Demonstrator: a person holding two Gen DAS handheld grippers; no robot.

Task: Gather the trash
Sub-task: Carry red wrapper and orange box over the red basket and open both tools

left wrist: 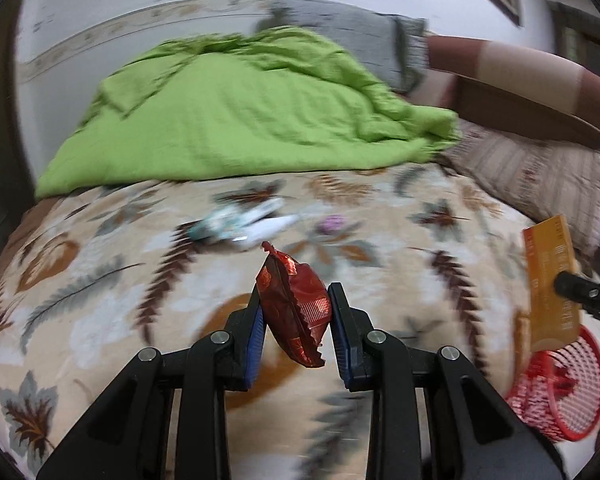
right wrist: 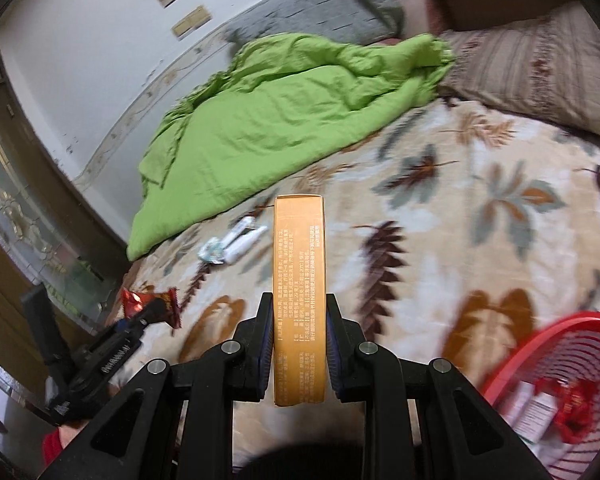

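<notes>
Trash rides in both: left gripper (left wrist: pixel 296 312) pinches a red foil wrapper (left wrist: pixel 294 306), right gripper (right wrist: pixel 300 320) pinches an orange carton (right wrist: pixel 300 280) lengthwise, with the red basket (right wrist: pixel 572 344) to its lower right, nearer the right hand.

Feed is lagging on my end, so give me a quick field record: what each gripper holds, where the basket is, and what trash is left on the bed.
left gripper: shut on red snack wrapper
right gripper: shut on orange carton
red mesh basket: on the bed at the right, already holding a red wrapper and a white box
trash left on bed: white tubes, crumpled pale wrapper, small pink item, too blurred to name
bedding: green quilt bunched toward the wall
</notes>
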